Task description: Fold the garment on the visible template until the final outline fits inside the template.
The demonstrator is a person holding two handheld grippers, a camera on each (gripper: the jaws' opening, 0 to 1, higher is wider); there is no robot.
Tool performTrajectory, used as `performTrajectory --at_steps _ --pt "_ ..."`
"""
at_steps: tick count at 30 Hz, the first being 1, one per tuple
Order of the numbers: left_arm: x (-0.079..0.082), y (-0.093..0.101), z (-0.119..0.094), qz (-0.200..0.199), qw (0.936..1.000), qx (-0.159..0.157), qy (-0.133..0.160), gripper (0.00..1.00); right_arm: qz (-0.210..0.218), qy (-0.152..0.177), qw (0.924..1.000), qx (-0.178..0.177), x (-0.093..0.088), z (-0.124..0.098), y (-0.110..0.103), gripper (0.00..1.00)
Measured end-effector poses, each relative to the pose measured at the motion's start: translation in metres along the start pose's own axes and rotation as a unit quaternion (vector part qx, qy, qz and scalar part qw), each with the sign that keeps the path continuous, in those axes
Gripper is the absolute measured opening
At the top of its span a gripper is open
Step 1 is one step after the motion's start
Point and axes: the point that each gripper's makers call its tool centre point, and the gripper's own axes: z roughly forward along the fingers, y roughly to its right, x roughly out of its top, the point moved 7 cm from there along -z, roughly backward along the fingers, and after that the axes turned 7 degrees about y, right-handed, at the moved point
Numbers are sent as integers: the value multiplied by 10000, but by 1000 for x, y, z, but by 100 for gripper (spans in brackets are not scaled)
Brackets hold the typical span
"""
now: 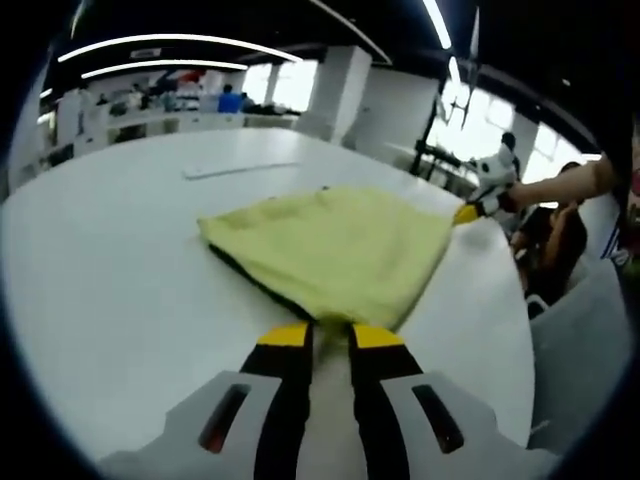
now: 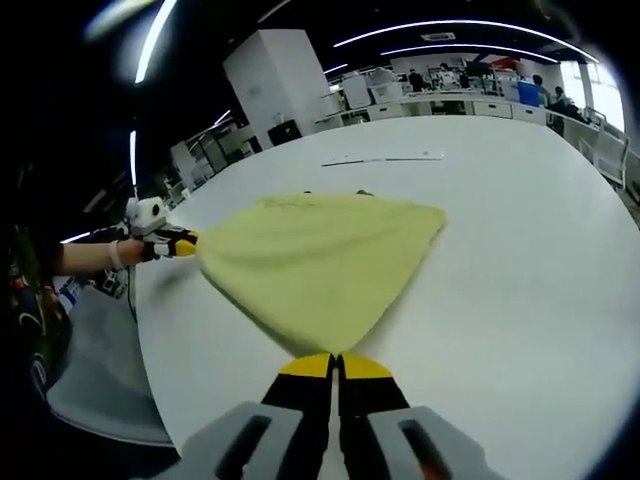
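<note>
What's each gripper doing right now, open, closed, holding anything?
Left gripper: fingers closed on a corner of the yellow garment.
Right gripper: fingers closed on the opposite corner of the same garment.

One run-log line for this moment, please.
left claw shut on yellow garment corner | right claw shut on opposite corner | white table

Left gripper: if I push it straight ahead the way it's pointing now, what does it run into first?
The yellow garment. The left gripper already sits at its near corner, jaws nearly together, seemingly pinching the cloth, so going forward pushes into the fabric across the white table.
</note>
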Motion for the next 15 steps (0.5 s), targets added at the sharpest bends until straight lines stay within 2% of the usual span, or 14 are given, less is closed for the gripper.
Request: performTrajectory --at_steps 5,9,15 --pt "-4 2 3 -115 9998 -83 -101 0 41 -11 10000 -25 -1 1 1 0" --pt "-6 1 1 -170 9997 -16 -152 0 41 -14 10000 -28 0 0 1 0" --pt "-4 -3 -12 -365 9991 82 -189 0 -11 7 10000 -41 2 -1 3 0"
